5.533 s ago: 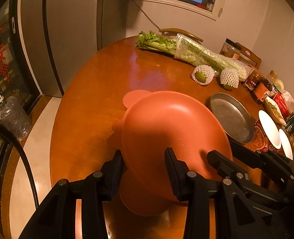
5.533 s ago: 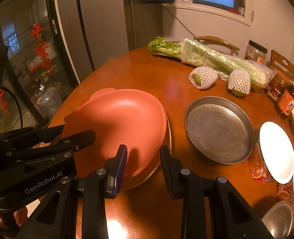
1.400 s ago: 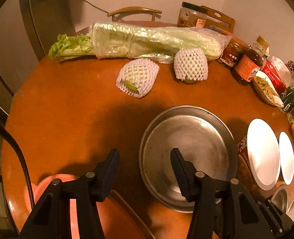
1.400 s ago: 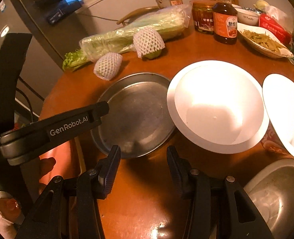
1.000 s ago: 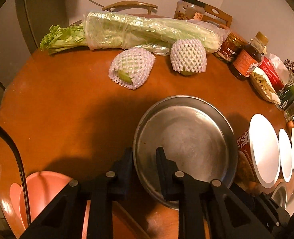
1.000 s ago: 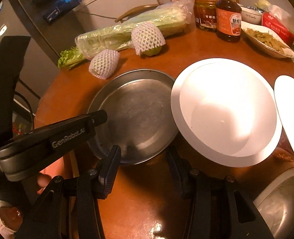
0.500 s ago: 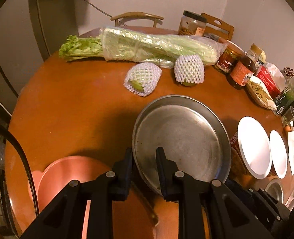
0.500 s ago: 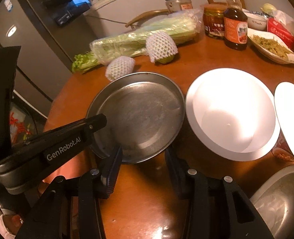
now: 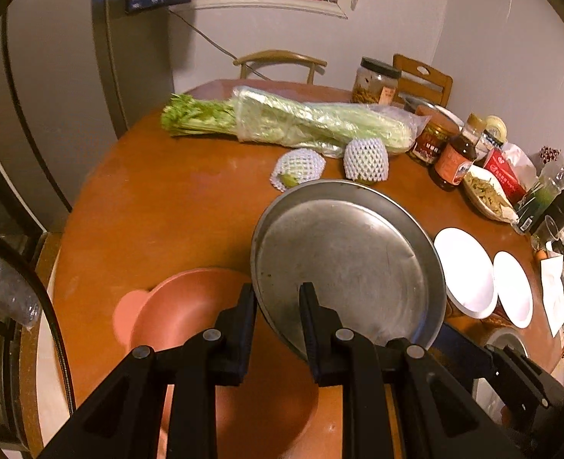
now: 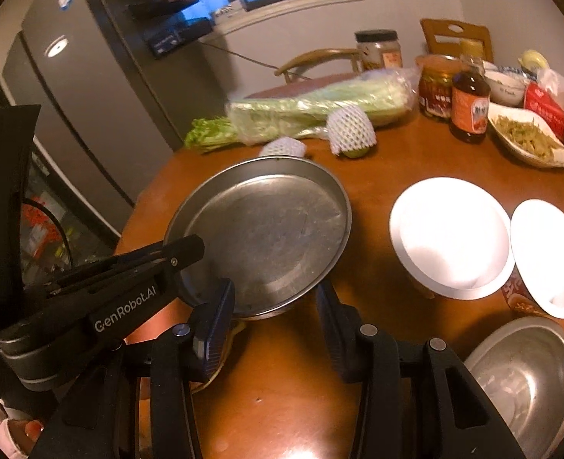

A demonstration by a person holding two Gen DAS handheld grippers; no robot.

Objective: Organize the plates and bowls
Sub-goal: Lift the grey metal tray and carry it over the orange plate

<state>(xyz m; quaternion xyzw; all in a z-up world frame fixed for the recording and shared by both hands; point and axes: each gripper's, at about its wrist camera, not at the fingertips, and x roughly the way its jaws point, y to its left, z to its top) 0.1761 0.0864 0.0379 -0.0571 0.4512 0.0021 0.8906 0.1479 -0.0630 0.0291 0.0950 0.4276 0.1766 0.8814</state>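
Note:
My left gripper (image 9: 276,306) is shut on the left rim of a round metal plate (image 9: 350,264), which hangs tilted above the table (image 9: 159,199). Below it to the left sits a pink bowl stack (image 9: 190,306). In the right wrist view the same metal plate (image 10: 266,229) has its near rim over the gap of my right gripper (image 10: 276,302), whose jaws stand apart with the pads off the plate. Two white plates (image 10: 450,237) (image 10: 549,256) lie to the right, and a steel bowl (image 10: 522,375) is at the lower right.
Bagged celery (image 9: 301,122) and two net-wrapped fruits (image 9: 297,168) (image 9: 366,158) lie behind the plate. Jars and a sauce bottle (image 9: 457,160) and a dish of food (image 9: 486,195) crowd the right side. Wooden chairs stand behind the table.
My left gripper closed on the metal plate's rim and lifted it off the table, tilted. Both grippers have risen and drawn back; the pink bowls have come into the left view.

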